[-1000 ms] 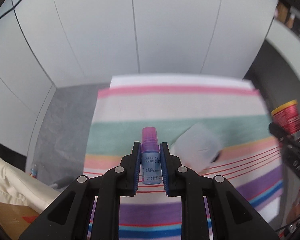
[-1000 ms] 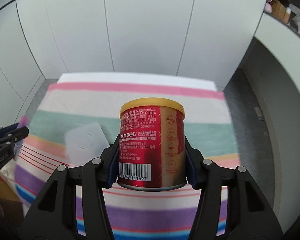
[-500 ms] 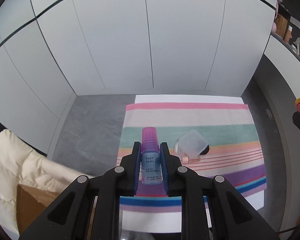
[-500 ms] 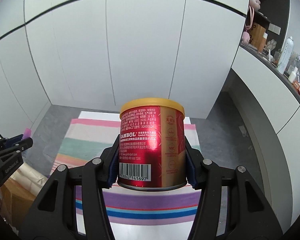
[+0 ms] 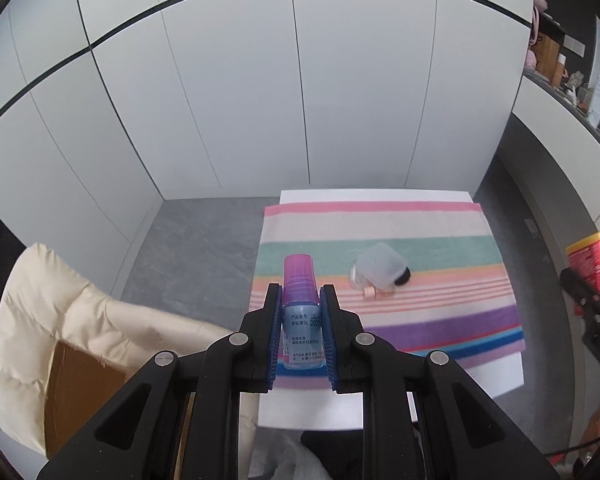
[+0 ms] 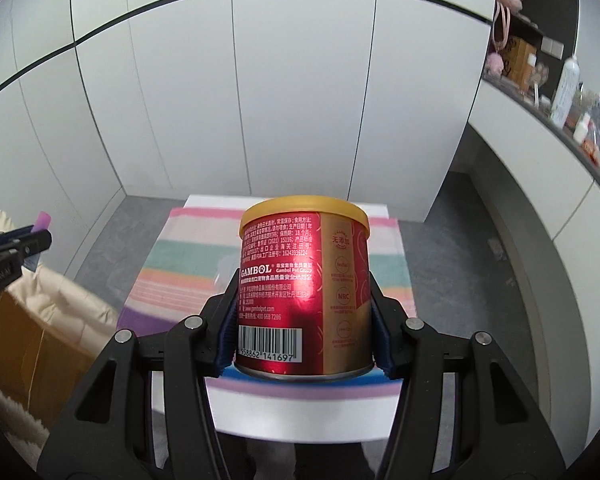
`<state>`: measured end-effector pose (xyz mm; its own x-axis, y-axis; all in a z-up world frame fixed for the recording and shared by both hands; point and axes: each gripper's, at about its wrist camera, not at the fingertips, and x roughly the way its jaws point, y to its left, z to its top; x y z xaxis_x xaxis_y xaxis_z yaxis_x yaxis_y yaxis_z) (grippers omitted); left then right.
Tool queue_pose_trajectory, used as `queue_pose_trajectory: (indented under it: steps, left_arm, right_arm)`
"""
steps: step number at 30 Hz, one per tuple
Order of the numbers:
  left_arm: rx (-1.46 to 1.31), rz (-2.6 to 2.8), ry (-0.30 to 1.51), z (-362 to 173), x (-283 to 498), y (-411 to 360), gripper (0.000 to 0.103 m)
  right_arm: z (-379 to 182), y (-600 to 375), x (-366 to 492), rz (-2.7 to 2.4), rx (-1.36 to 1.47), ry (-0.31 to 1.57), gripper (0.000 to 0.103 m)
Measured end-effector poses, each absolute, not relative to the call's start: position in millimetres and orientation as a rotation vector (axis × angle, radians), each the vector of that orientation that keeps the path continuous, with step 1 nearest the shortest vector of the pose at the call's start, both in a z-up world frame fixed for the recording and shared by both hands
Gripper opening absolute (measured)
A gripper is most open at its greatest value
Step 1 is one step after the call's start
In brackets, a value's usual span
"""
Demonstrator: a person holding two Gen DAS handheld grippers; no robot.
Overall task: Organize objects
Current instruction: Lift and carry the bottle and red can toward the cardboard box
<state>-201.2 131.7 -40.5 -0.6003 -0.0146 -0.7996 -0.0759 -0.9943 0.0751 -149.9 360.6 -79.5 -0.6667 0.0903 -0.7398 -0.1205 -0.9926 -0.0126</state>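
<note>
My left gripper (image 5: 300, 332) is shut on a small blue bottle with a pink cap (image 5: 300, 304), held upright high above the striped cloth (image 5: 380, 236). My right gripper (image 6: 303, 336) is shut on a red can with a yellow lid (image 6: 304, 288), also well above the cloth (image 6: 180, 264). The can (image 5: 594, 264) shows at the right edge of the left wrist view, and the pink cap (image 6: 43, 222) at the left edge of the right wrist view. A clear plastic container (image 5: 378, 268) lies on the cloth beside a small pinkish bottle (image 5: 374, 292).
The cloth covers a low white table (image 5: 312, 412) on a grey floor. A cardboard box (image 5: 80, 392) draped with a cream padded jacket (image 5: 52, 300) stands to the left. White cabinet doors close off the back. A curved counter (image 6: 540, 144) with bottles runs along the right.
Both grippers have risen and drawn back from the table with the bottle and the can still gripped. The cloth looks smaller and farther, and the box and jacket have come into view.
</note>
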Motion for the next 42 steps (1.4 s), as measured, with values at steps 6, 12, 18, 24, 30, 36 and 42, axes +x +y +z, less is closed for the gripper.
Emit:
queue_pose_trajectory:
  steps: [6,12,18,24,30,36,42]
  left_arm:
    - [-1.383,2.76,0.148,-46.6,-159.0,127.7,0.019]
    - [-1.419,2.752,0.113,-61.5,-115.3,114.2,0.019]
    - [-1.52,2.737,0.076,-81.9,-85.0,96.7,0.019]
    - [-1.601,2.718,0.022,-95.7,-67.1,78.9,0.019]
    - [-1.591,2.716,0.011,-94.5,-61.1,73.6,0.019]
    - [-1.585,2.7,0.001,-91.9,-53.6,70.4,0.019]
    - [-1.593,2.728,-0.018,-90.5,-37.8,56.0,0.019]
  right_arm:
    - [-97.7,362.2,-109.3,2.74,-1.292,0.121,0.056]
    - [-119.9,357.3,-66.2,2.722,-1.387,0.14,0.056]
    - [-139.4,350.7,-28.5,2.694,-1.491,0.148,0.056]
    - [-146.9,344.4,-1.1,2.685,-1.53,0.123,0.056]
    - [-146.5,347.1,4.2,2.667,-1.534,0.128,0.056]
    - [-144.0,342.7,5.6,2.685,-1.542,0.132,0.056]
    - [-143.8,323.5,4.6,2.72,-1.568,0.104,0.056]
